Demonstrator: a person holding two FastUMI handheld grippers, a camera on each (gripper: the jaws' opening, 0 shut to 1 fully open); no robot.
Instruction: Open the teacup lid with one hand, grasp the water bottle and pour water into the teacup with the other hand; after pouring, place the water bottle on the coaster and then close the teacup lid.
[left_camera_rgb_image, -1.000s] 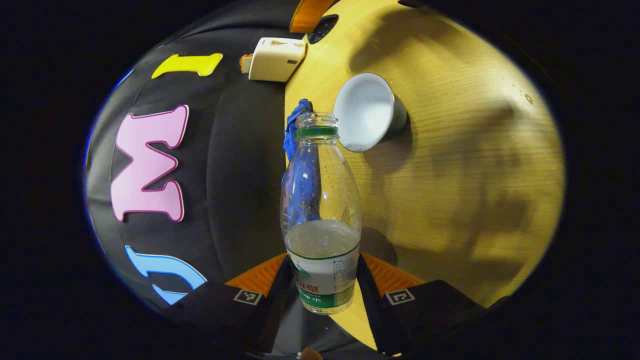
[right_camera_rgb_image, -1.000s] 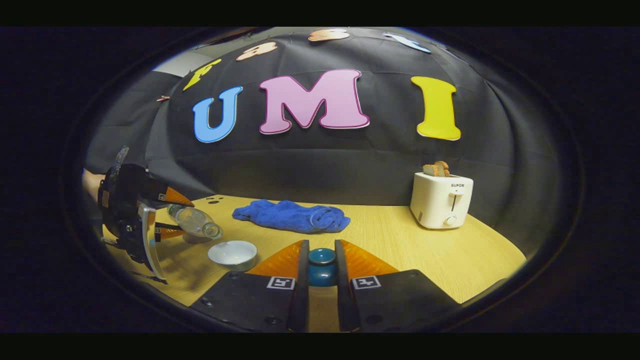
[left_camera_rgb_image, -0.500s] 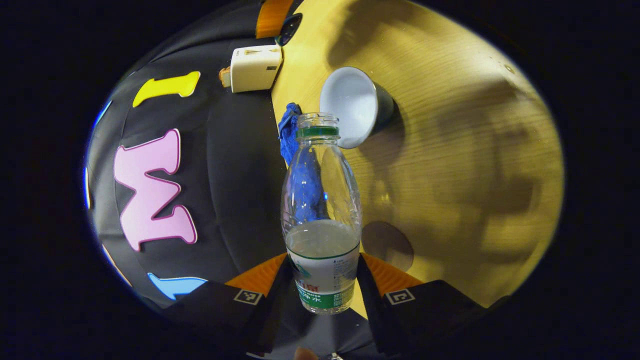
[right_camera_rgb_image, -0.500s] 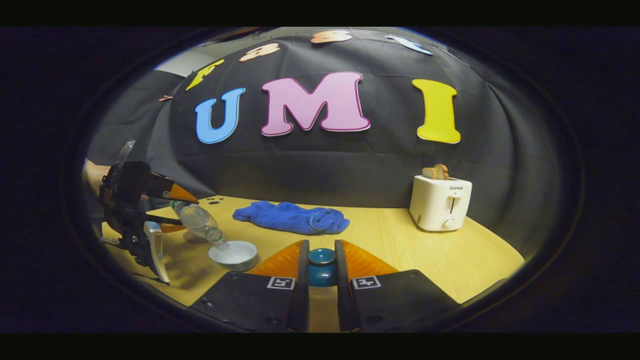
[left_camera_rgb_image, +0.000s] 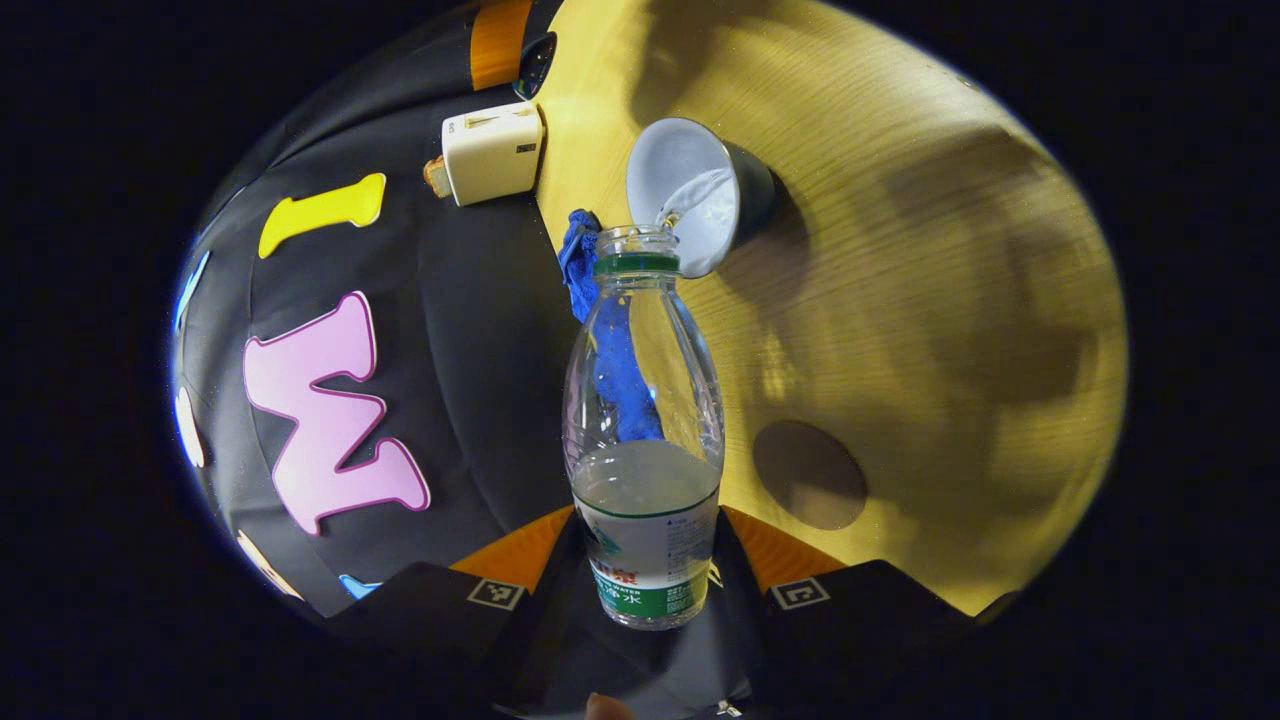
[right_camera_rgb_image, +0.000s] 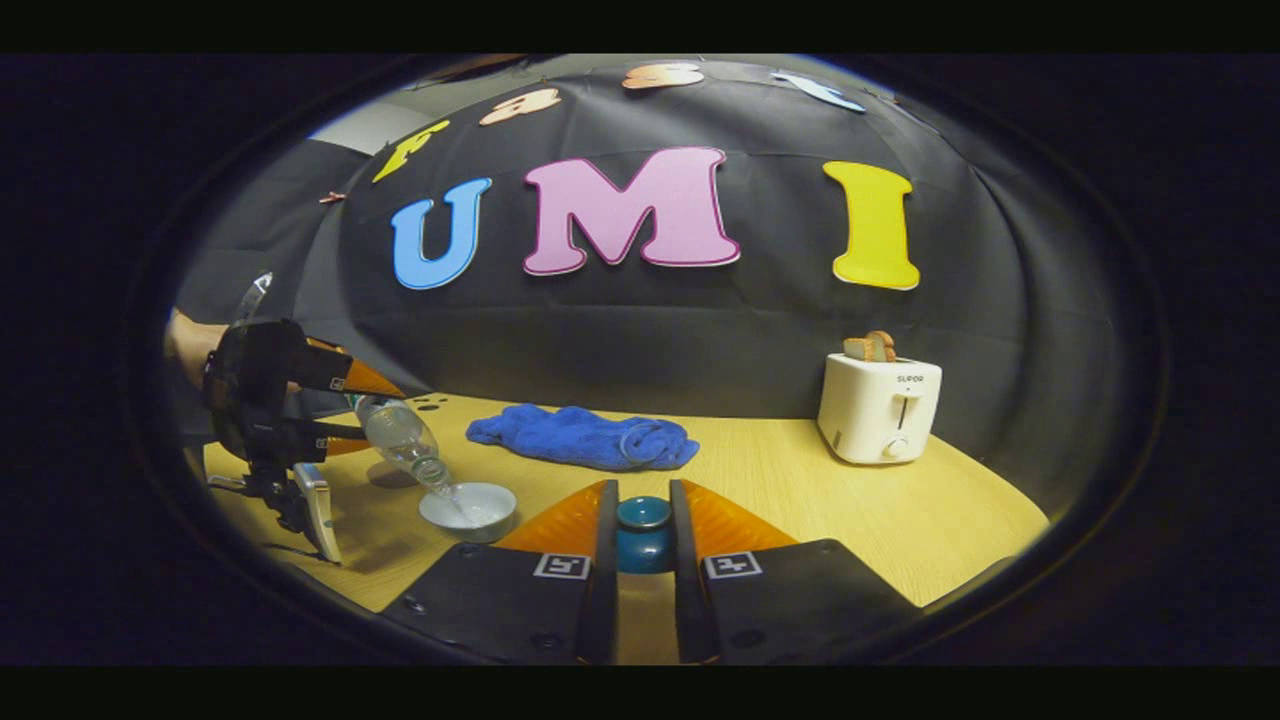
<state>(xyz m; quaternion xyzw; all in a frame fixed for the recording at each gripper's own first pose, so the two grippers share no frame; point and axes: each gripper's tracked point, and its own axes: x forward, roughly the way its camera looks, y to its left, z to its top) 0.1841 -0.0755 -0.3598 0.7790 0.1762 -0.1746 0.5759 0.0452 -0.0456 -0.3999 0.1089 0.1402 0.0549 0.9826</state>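
your left gripper clamped the water bottle, tipped, water streaming into teacup upper centre | right gripper pinched the teacup lid bottom centre

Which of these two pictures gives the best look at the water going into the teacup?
The left gripper view: the water bottle points at the teacup and the stream runs from its mouth into the open bowl. In the right gripper view the teacup is small and side-on, the stream thin and faint.
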